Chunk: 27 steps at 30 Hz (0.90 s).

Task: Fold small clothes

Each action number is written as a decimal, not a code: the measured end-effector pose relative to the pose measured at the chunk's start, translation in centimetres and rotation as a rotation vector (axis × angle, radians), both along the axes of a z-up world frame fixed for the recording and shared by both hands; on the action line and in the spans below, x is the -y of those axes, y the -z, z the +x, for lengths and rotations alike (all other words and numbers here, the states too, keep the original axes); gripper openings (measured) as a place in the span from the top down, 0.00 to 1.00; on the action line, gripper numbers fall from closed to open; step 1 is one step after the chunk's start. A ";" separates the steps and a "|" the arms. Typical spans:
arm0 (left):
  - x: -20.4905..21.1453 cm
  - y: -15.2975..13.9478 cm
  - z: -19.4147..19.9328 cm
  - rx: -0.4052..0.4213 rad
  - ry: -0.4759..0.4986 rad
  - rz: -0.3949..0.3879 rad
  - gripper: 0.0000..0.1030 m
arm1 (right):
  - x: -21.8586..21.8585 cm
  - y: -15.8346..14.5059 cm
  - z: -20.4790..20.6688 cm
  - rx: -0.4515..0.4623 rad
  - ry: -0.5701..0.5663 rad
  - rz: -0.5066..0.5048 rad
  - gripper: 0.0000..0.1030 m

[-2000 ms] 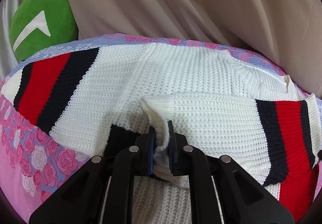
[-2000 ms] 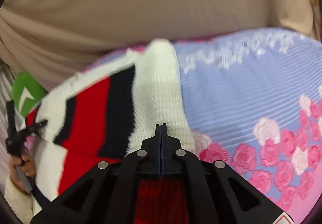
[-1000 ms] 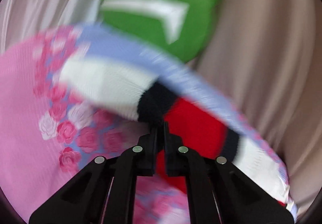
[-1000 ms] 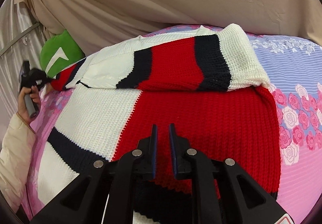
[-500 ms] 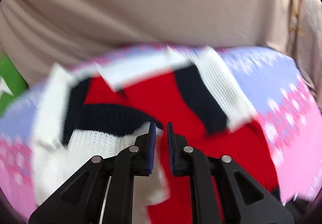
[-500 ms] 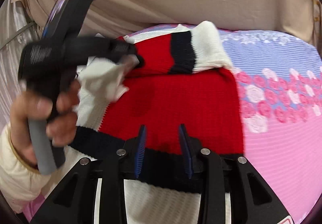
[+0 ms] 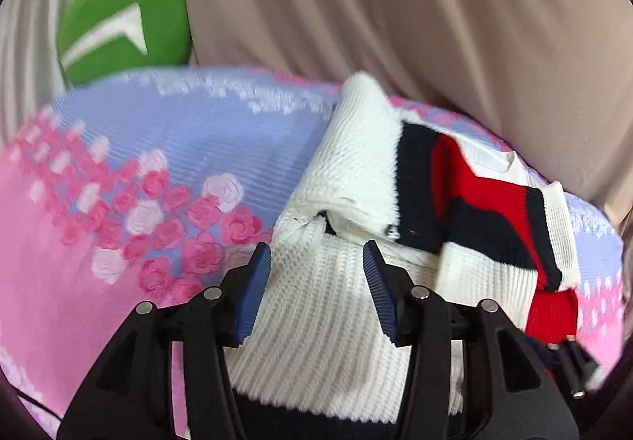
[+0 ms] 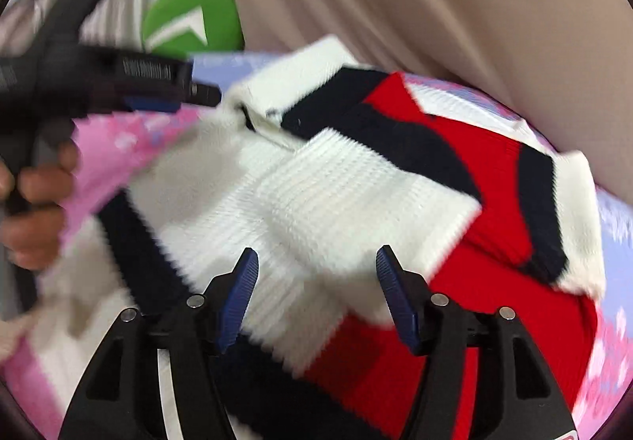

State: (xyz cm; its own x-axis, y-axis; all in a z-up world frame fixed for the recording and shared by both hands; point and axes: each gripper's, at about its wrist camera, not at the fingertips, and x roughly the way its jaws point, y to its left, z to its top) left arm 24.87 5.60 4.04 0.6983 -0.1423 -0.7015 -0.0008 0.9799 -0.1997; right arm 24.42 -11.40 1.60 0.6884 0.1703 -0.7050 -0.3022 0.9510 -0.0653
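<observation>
Knit sweater [image 7: 340, 305] beneath both tools – left tool [image 7: 312, 278], right tool [image 8: 316, 282] – jaws opening, unclamped.

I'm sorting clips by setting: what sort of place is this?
Probably a bedroom: the sweater lies on a rose-patterned bedspread, with a green cushion and beige drapes behind it.

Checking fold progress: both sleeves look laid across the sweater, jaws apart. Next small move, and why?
Probably drop both grippers to the sweater's near hem and pinch it for the bottom-up fold. Left gripper and right gripper are both opening with nothing pinched, knit only lying beneath them. The striped sleeves already lie crossed over the body on the floral bedsheet.
</observation>
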 end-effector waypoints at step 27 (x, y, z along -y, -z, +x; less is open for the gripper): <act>0.0 2.5 6.0 -0.097 -0.129 -0.127 0.49 | 20.4 -1.2 0.9 0.083 0.449 0.303 0.38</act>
State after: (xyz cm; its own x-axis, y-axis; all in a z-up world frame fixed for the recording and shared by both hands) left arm 30.87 5.65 1.52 0.6465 -0.1475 -0.7485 -0.1500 0.9374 -0.3142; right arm 25.28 -31.82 2.83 0.7912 0.0337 -0.6106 0.1328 0.9652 0.2253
